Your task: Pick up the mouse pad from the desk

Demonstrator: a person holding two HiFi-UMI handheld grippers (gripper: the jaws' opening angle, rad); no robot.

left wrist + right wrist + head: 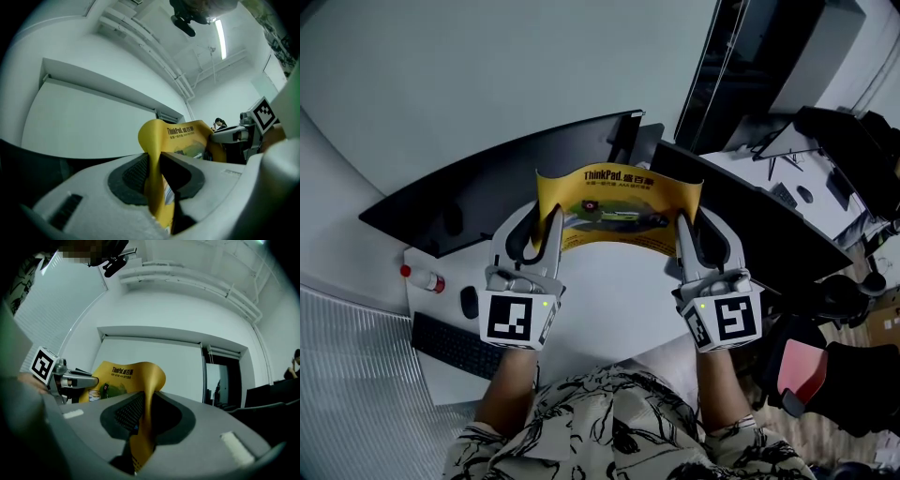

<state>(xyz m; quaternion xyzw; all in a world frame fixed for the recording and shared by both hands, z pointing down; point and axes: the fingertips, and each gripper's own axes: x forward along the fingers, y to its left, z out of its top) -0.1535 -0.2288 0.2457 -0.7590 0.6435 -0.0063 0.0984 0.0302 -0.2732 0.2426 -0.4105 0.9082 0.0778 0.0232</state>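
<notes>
Left claw [542, 219] and right claw [692, 221] grip mouse pad [619, 202] (aloft).

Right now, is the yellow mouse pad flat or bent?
Bent. The mouse pad curves between the left gripper and right gripper, each pinching one end.

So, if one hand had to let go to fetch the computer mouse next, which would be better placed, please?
Probably the left: the mouse lies on the desk just beside the left tongs, while the right tongs pinch the far edge of the mouse pad.
</notes>
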